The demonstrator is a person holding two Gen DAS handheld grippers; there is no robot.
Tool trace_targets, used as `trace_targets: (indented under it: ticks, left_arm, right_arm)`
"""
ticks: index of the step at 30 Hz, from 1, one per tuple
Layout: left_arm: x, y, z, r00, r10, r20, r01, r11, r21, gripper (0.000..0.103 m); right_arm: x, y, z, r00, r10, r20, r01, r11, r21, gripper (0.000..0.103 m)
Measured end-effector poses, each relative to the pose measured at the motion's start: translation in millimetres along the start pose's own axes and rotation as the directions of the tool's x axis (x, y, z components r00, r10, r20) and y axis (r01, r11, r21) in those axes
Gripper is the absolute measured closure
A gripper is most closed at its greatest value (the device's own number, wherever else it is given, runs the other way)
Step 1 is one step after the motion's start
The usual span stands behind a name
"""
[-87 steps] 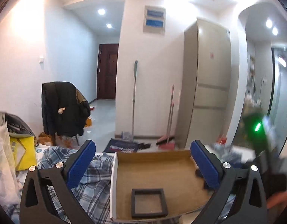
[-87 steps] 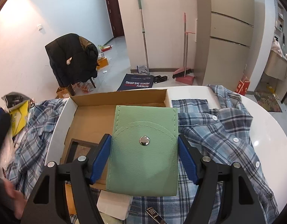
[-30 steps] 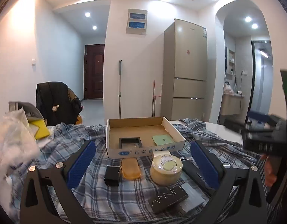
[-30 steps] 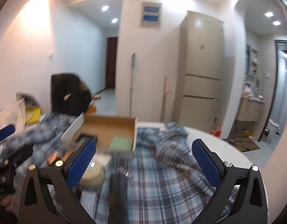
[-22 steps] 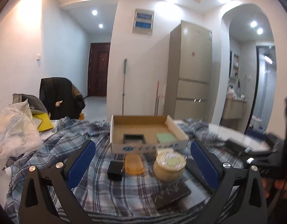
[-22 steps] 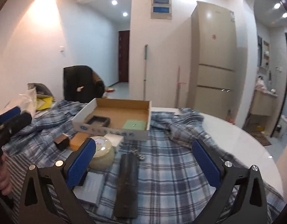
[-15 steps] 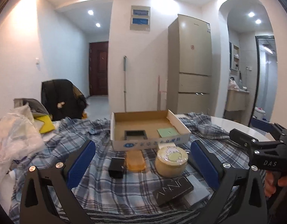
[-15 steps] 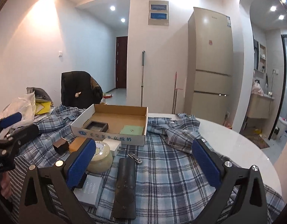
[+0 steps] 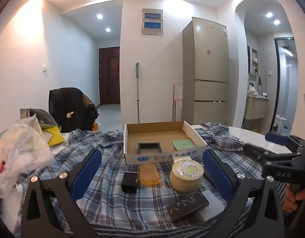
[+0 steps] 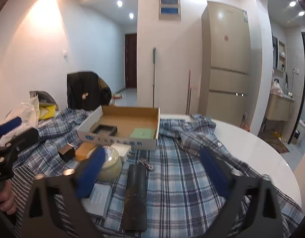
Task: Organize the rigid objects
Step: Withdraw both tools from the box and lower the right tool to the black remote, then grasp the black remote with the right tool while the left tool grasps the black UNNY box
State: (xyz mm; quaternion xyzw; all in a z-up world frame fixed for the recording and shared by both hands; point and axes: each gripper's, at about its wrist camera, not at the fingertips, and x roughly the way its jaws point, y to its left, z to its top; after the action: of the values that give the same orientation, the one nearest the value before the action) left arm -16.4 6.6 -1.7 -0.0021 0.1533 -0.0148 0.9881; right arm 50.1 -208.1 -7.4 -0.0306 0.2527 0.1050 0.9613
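Observation:
A shallow cardboard box [image 9: 130,158] [image 10: 120,141] lies on the plaid cloth and holds a black frame [image 9: 149,148] [image 10: 104,130] and a green pouch [image 9: 183,144] [image 10: 142,133]. In front of it lie a black cube [image 9: 130,181] [image 10: 66,151], an orange case [image 9: 149,174] [image 10: 84,151], a round cream tin [image 9: 186,175] [image 10: 110,163], a dark UNNY box [image 9: 187,206] and a black remote [image 10: 135,196]. My left gripper [image 9: 151,175] is open and empty, hovering before these items. My right gripper [image 10: 152,171] has its jaws closing above the remote, with no pad touching anything.
A plaid shirt [image 10: 192,134] is bunched to the right of the box on the white round table [image 10: 257,148]. Plastic bags [image 9: 19,150] pile up at the left. A pale flat box [image 10: 98,201] and a small metal clipper [image 10: 146,163] lie near the remote. A hand [image 10: 4,199] grips the other handle.
The green pouch left my right gripper and now lies in the box. Both grippers drew back from the box. The right jaws have narrowed slightly in the last half second.

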Motion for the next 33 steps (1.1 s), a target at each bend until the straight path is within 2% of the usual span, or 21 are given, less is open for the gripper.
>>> trace_targets:
  ticks: [1, 2, 4, 6, 7, 8, 12, 15, 17, 19, 29, 33]
  left_arm:
    - [-0.6, -0.3, 5.0, 1.0, -0.024, -0.003, 0.024, 1.0, 0.004, 0.0]
    - [-1.2, -0.1, 7.8, 0.999, -0.041, 0.002, 0.041, 0.999, 0.003, 0.0]
    - [0.8, -0.3, 4.3, 0.997, -0.074, 0.0, 0.074, 0.997, 0.001, 0.0]
    - [9.0, 0.9, -7.1, 0.994, -0.107, -0.029, 0.107, 0.994, -0.003, 0.0]
    - [13.7, 1.5, -12.5, 0.994, -0.101, -0.052, 0.101, 0.995, -0.011, 0.0]
    - [17.2, 3.3, -13.6, 0.993, -0.09, -0.072, 0.089, 0.996, -0.02, 0.0]
    - [12.6, 15.8, -13.2, 0.994, -0.1, -0.036, 0.097, 0.992, -0.079, 0.0]
    - [12.2, 15.9, -13.6, 0.995, -0.098, -0.036, 0.095, 0.992, -0.077, 0.0]
    - [11.1, 14.1, -13.9, 0.995, -0.099, -0.034, 0.096, 0.993, -0.061, 0.0]
    - [11.1, 11.9, -13.4, 0.995, -0.095, -0.033, 0.093, 0.995, -0.047, 0.0]
    - [14.4, 12.1, -13.4, 0.994, -0.094, -0.049, 0.092, 0.995, -0.05, 0.0]
    - [16.0, 12.5, -14.6, 0.994, -0.092, -0.059, 0.089, 0.995, -0.054, 0.0]
  right_arm:
    - [7.3, -0.5, 1.9, 0.997, -0.017, -0.074, 0.018, 1.0, 0.0, 0.015]
    - [10.3, -2.2, 1.7, 0.994, 0.004, -0.106, -0.003, 1.0, 0.012, 0.016]
    - [11.9, -6.7, -3.0, 0.989, 0.077, -0.129, -0.072, 0.996, 0.048, 0.018]
    - [18.1, -4.7, -8.0, 0.981, 0.073, -0.181, -0.068, 0.997, 0.035, 0.021]
    - [22.0, -2.4, -11.4, 0.978, 0.049, -0.205, -0.046, 0.999, 0.015, 0.028]
    - [23.1, -1.5, -14.2, 0.976, 0.044, -0.212, -0.044, 0.999, 0.004, 0.03]
    - [28.8, -0.9, -20.0, 0.963, 0.079, -0.259, -0.077, 0.997, 0.017, 0.03]
    - [38.4, 3.7, -22.8, 0.946, 0.081, -0.312, -0.085, 0.996, 0.001, 0.037]
    - [48.0, 8.3, -27.0, 0.931, 0.083, -0.356, -0.094, 0.995, -0.015, 0.049]
    - [57.5, 12.3, -31.2, 0.911, 0.091, -0.401, -0.107, 0.994, -0.019, 0.056]
    - [77.6, 15.7, -39.5, 0.863, 0.107, -0.493, -0.126, 0.992, -0.005, 0.057]
    - [80.2, 17.3, -40.3, 0.855, 0.109, -0.507, -0.132, 0.991, -0.009, 0.056]
